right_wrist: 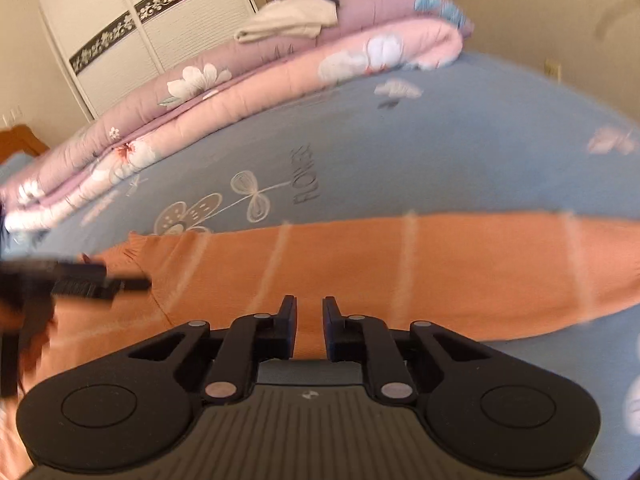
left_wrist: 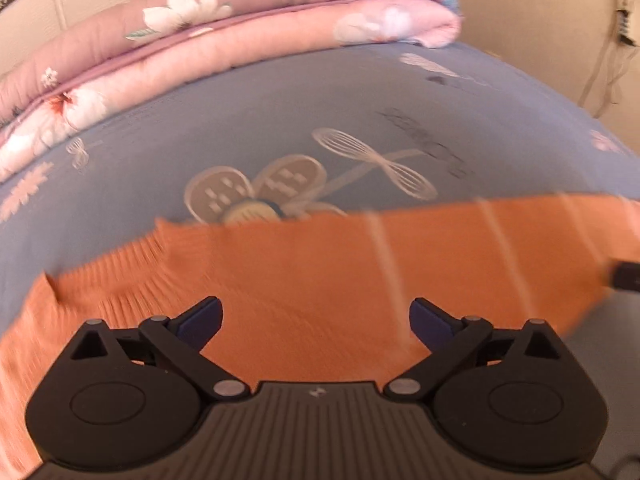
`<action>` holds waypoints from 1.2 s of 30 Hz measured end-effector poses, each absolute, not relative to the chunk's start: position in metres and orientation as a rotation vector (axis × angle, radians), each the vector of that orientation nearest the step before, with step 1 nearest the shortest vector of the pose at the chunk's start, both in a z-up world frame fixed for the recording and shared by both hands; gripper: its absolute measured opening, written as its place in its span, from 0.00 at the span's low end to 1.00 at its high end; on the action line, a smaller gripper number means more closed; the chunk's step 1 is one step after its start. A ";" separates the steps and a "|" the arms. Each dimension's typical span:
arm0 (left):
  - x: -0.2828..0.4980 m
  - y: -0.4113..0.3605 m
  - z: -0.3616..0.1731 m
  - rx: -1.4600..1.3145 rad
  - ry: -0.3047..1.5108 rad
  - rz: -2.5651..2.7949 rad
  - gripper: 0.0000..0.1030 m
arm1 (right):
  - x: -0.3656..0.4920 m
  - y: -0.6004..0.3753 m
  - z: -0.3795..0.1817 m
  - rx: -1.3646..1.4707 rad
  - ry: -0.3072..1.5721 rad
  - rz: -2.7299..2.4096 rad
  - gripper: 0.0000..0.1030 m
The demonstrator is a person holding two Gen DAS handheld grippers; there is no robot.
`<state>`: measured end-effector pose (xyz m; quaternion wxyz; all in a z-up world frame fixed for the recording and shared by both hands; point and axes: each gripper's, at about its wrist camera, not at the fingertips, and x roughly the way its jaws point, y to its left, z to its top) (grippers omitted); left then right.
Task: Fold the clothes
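Note:
An orange knit sweater (left_wrist: pixel 320 272) with thin pale stripes lies flat across a blue flowered bedsheet (left_wrist: pixel 280 92); its ribbed edge is at the left. My left gripper (left_wrist: pixel 316 316) is open wide, just above the sweater, holding nothing. In the right wrist view the same sweater (right_wrist: pixel 400 272) stretches across the bed. My right gripper (right_wrist: pixel 310 316) hovers over its near edge with the jaws nearly together and a narrow gap left; no cloth shows between them. The left gripper (right_wrist: pixel 80 280) shows blurred at the left edge. The right gripper's tip (left_wrist: pixel 626 276) shows at the right edge.
A folded pink and lilac floral quilt (left_wrist: pixel 240 40) lies along the far side of the bed, with a beige folded cloth (right_wrist: pixel 292 20) on top. A white wardrobe (right_wrist: pixel 120 32) stands behind. Cables hang on the wall (left_wrist: pixel 616 40) at right.

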<state>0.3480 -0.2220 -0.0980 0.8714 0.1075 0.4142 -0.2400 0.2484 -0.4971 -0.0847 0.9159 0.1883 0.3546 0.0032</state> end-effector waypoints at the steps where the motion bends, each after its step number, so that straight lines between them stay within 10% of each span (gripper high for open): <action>1: 0.338 -0.219 -0.100 0.206 0.879 -0.516 0.96 | 0.255 -0.495 -0.094 0.395 0.747 0.015 0.17; 6: 0.309 -0.215 -0.111 0.241 0.931 -0.515 0.96 | 0.251 -0.518 -0.121 0.443 0.791 -0.002 0.00; 13: 0.300 -0.214 -0.110 0.219 0.931 -0.510 0.96 | 0.215 -0.621 -0.096 0.443 0.712 -0.317 0.17; 16: 0.295 -0.211 -0.107 0.210 0.935 -0.512 0.96 | 0.210 -0.659 -0.109 0.519 0.768 -0.327 0.00; 19: 0.290 -0.203 -0.105 0.204 0.924 -0.475 0.96 | 0.217 -0.656 -0.085 0.357 0.747 -0.400 0.17; 36: 0.301 -0.048 -0.069 0.021 0.795 -0.316 0.96 | 0.284 -0.517 -0.031 0.116 0.753 -0.089 0.30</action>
